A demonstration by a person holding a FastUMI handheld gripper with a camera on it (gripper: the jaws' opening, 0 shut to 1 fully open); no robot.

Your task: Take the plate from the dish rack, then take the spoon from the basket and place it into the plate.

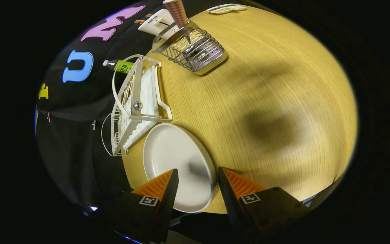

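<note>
Claw (197, 173) agape over plate (178, 162) beside rack (137, 105)

A round white plate (178, 162) is lying flat on my counter (266, 112), reaching between my parted jaws, just beside the empty white dish rack (137, 105). Beyond them, a checked-handled spoon (178, 15) is standing upright in the wire basket (195, 51).
</note>
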